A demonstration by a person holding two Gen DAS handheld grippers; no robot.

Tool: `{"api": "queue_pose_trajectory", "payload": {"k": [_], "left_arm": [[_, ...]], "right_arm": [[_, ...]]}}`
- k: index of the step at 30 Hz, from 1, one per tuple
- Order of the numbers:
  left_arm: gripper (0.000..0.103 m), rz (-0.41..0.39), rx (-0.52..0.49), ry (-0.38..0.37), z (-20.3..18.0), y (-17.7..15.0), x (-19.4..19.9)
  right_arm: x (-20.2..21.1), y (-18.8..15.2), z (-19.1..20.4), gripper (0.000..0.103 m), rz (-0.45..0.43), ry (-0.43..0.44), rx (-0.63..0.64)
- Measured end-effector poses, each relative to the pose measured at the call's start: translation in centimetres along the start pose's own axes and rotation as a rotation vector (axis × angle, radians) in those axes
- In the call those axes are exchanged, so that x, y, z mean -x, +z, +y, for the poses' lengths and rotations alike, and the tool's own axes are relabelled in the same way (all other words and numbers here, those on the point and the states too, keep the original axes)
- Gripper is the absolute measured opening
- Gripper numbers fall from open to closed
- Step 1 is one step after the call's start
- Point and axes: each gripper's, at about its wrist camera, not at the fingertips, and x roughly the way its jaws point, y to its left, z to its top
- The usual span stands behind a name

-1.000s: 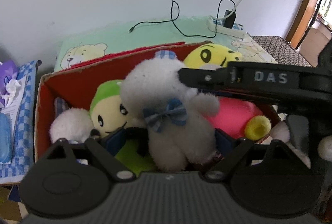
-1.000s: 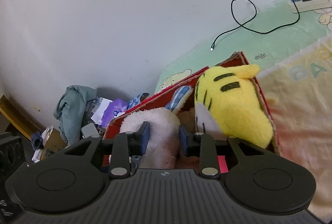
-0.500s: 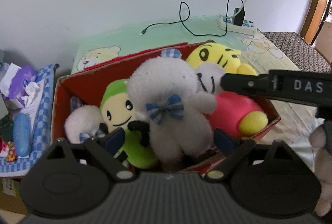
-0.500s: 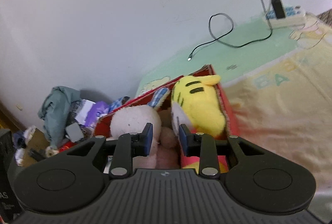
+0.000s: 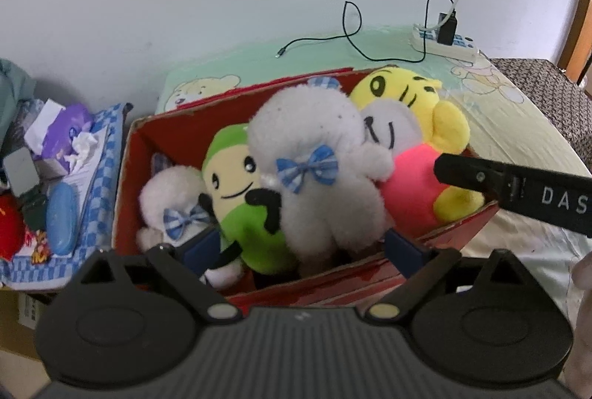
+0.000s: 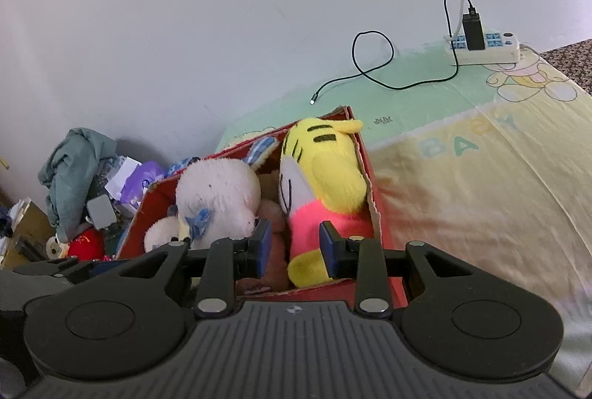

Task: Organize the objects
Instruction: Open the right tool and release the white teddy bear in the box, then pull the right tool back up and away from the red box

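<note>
Pulled back from the red box [image 5: 125, 177] since a second before, both grippers, so more of the box and bedsheet [image 6: 481, 177] came into view. Left gripper [image 5: 301, 249] spread wide, gripping nothing, its blue pads either side of the large white plush with the blue bow [image 5: 314, 184], which stood upright in the middle of the box. Right gripper [image 6: 291, 247] parted only narrowly, gripping nothing, hovering at the near edge of the box over the foot of the yellow tiger plush [image 6: 322, 177]. Packed in the same box: a green-and-yellow plush [image 5: 240, 195] and a smaller white plush [image 5: 174, 210] to the left of the big white one, the tiger at the right end. Beyond the box, a black cable [image 6: 373, 66] and a power strip [image 6: 484, 47] on the sheet by the wall; at the left, a heap of clutter [image 5: 55, 169].
</note>
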Motion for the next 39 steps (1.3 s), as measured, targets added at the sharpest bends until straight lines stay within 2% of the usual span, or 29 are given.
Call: {"api": "queue_pose_trajectory", "payload": {"k": [5,12,19,22,27,34,39], "left_arm": [[0.098,0.006,0.024,0.014,0.4,-0.1,0.1],[0.099,0.021,0.049,-0.023,1.3,0.2,0.0],[0.099,-0.019,0.012,-0.034,1.1,0.7,1.1],[0.099,-0.043,0.035,-0.030,0.7,0.9,1.7],[0.099,-0.037,0.092,-0.029,-1.0,0.9,2.1],[0.099,0.006,0.139,0.063,-3.6,1.0,1.7],[0.099,0.022,0.163,0.065,-5.3,1.4,1.5]], "right_arm": [[0.1,-0.2,0.3,0.033,-0.001,-0.020,0.009],[0.9,-0.2,0.6,0.033,-0.005,-0.059,0.024],[1.8,0.5,0.9,0.033,-0.009,-0.185,0.078],[1.9,0.7,0.5,0.033,0.000,-0.235,0.092],[1.7,1.6,-0.8,0.033,0.012,-0.255,0.105],[1.6,2.8,-2.4,0.033,0.043,-0.268,0.151],[1.6,3.4,-4.0,0.038,0.065,-0.290,0.176]]}}
